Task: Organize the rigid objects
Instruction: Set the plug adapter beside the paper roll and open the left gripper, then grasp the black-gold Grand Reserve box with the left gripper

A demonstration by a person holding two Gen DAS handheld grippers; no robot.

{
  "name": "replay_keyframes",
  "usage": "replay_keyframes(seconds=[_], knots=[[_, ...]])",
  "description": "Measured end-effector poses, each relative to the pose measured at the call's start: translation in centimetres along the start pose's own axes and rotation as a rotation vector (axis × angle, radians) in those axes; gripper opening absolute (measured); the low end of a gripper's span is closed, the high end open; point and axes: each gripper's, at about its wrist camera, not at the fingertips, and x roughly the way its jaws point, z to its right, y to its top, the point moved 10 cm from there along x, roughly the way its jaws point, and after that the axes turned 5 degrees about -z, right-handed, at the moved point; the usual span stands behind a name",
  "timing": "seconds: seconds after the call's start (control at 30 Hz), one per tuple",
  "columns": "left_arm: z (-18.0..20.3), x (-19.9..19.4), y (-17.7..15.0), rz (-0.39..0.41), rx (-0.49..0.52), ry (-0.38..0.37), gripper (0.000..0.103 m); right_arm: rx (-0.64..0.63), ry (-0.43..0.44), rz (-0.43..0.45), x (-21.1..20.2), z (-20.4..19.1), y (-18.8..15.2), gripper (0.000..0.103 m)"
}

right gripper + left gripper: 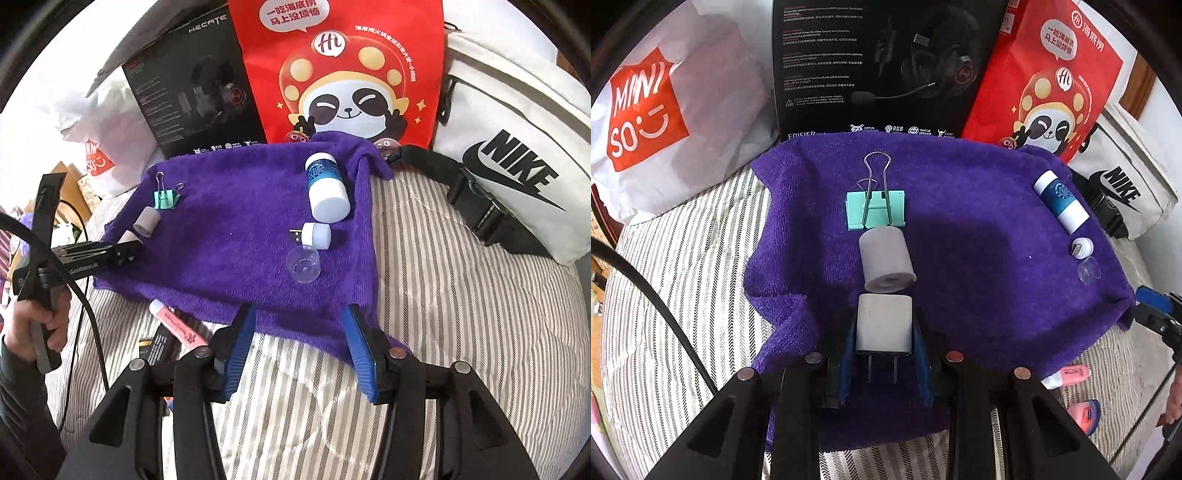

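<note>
Left wrist view: my left gripper is clamped on a white wall charger, prongs toward the camera, over the purple towel, just beside the grey cylinder. Right gripper fingers stand apart, nothing between them, near the towel's edge.

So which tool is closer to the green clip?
Left. The left tool, gripping a white plug, sits just past the grey roll from the clip. The right tool hangs open, far across the cloth.
</note>
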Motion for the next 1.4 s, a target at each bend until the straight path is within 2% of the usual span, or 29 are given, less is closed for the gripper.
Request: replay_keyframes(seconds=[0.37, 0.57, 0.63, 0.77, 0.93, 0.97, 1.0, 1.07, 1.2, 1.33, 1.4], knots=[[0.2, 0.4, 0.1, -0.003, 0.028, 0.05, 0.027, 0.023, 0.045, -0.019, -0.8, -0.9, -2.0, 0.05], [0.7, 0.3, -0.4, -0.016, 0.059, 0.089, 0.03, 0.049, 0.053, 0.003, -2.1, -0.7, -3.1, 0.05], [0.7, 0.1, -0.8, -0.025, 0.05, 0.088, 0.031, 0.058, 0.061, 0.006, -2.6, -0.6, -3.4, 0.05], [0.3, -0.8, -1.4, -0.037, -0.027, 0.039, 0.031, 0.059, 0.059, 0.026, -3.8, -0.5, -3.8, 0.05], [1.8, -3.7, -2.5, -0.007, -0.006, 0.056, 0.031, 0.061, 0.055, 0.042, -5.2, -0.5, -4.4, 0.05], [2.4, -4.5, -2.9, 0.003, 0.008, 0.057, 0.036, 0.062, 0.053, 0.042, -5.3, -0.5, -4.6, 0.051], [2.9, -5.1, -3.2, 0.009, 0.016, 0.055, 0.047, 0.063, 0.052, 0.04, -5.4, -0.5, -4.9, 0.051], [4.5, -6.3, -3.7, 0.035, 0.036, 0.044, 0.056, 0.065, 0.051, 0.036, -5.5, -0.4, -5.3, 0.051], [7.6, -6.5, -5.3, 0.025, 0.08, 0.013, 0.057, 0.069, 0.045, 0.029, -5.8, -0.2, -6.2, 0.051], [8.7, -4.6, -7.1, -0.038, 0.083, 0.043, 0.057, 0.073, 0.045, 0.026, -6.3, 0.1, -6.9, 0.051], [9.3, -3.7, -7.9, -0.062, 0.076, 0.021, 0.057, 0.073, 0.047, 0.03, -6.7, 0.2, -7.3, 0.051]])
